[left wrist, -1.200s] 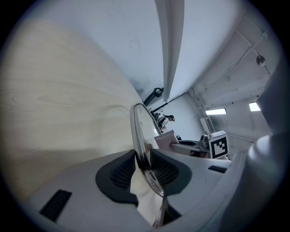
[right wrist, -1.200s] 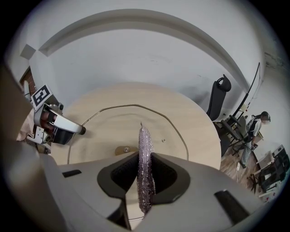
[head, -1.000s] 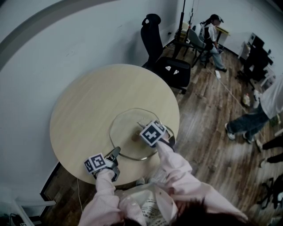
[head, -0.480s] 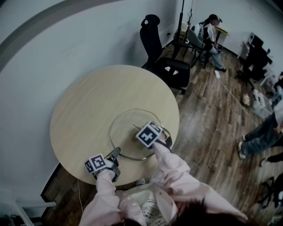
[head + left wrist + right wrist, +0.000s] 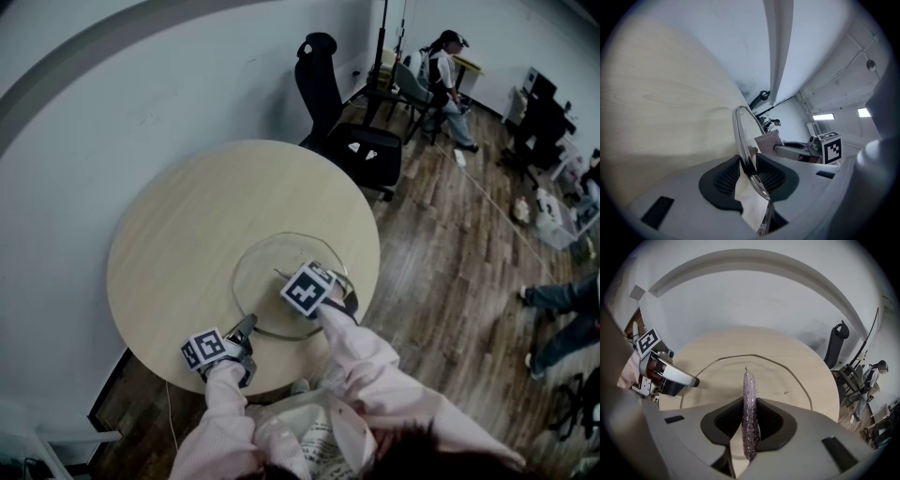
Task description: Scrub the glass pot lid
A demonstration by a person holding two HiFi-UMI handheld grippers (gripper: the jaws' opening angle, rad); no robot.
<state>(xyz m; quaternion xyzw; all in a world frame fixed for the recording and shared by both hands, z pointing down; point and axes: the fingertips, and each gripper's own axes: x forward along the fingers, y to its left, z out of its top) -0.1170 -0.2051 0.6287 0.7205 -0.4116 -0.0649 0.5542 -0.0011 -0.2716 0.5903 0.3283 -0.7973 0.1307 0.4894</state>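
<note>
Lid [image 5: 281, 281] position?

Flat on the bench [image 5: 187, 216], near the person's edge; the fingers [image 5: 724, 177] of the left gripper [image 5: 750, 171] pinch its rim, likely to stop it sliding, though they have just eased slightly wider

And the right gripper [image 5: 749, 416]?

Its fingers clamp a glittery scrubber [image 5: 749, 390] edge-down over the glass, probably so the tip can rub it

Left gripper [image 5: 247, 325] just loosening on lid [image 5: 272, 261]; right gripper [image 5: 750, 420] clamps scrubber [image 5: 749, 385].

Light flat, dimmish; shadows soft. Ceiling panels [image 5: 824, 116] glare. Heavy fisheye w/ black corners. My right claw [image 5: 749, 401] sharp.
</note>
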